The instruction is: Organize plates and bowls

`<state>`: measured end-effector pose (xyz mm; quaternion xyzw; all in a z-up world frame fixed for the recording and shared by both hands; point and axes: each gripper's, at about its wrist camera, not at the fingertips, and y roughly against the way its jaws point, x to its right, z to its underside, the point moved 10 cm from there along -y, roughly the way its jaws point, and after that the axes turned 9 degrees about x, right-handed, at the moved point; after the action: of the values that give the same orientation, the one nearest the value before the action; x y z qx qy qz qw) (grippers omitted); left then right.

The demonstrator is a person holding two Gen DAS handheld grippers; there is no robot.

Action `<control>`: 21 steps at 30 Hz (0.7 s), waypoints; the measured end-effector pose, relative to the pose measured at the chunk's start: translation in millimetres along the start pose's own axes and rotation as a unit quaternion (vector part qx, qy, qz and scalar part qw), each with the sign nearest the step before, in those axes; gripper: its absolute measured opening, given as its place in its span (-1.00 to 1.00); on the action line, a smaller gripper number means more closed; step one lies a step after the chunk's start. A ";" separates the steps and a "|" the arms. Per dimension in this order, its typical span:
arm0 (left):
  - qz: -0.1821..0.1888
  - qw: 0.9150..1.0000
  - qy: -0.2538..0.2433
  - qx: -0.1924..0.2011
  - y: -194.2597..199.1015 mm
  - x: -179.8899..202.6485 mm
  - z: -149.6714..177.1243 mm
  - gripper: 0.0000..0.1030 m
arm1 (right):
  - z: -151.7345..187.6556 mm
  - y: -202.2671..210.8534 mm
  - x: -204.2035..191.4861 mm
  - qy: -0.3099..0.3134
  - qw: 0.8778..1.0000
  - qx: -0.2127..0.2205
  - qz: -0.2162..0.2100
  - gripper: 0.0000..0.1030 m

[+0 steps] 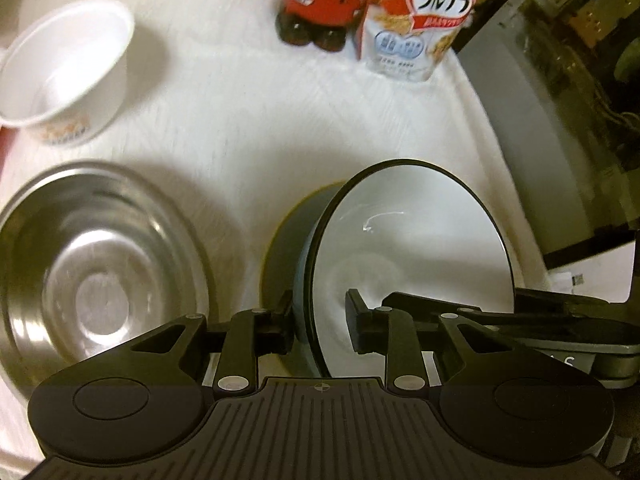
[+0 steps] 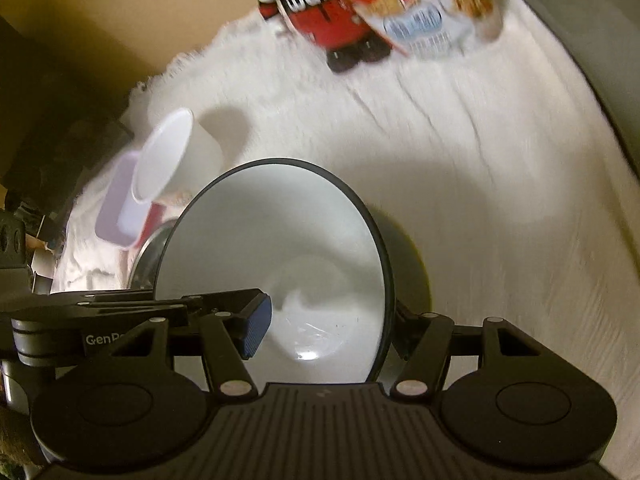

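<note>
A white bowl with a black rim hangs tilted above the white cloth, casting a dark shadow under it. My left gripper is shut on its left wall, one finger outside and one inside. In the right wrist view the same bowl has my right gripper on its right wall: the blue pad sits inside, and the other finger is behind the rim. A steel bowl sits on the cloth to the left. A white patterned bowl stands farther back left.
A red bottle pack and a cereal bag stand at the back of the cloth. A dark box-like appliance borders the right side. A lilac container lies beside the white patterned bowl, near the cloth's left edge.
</note>
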<state>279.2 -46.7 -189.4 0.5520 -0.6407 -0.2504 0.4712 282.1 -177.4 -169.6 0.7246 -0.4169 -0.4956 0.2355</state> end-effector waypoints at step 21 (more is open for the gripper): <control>0.005 1.000 0.028 0.006 12.2 -9.7 1.2 -0.59 | 7.0 -15.7 -2.0 0.028 0.999 0.002 0.024 0.18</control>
<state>271.8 -34.6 -182.8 0.5582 -0.6319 -0.2284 0.4867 281.2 -166.7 -183.2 0.7286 -0.4283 -0.4684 0.2575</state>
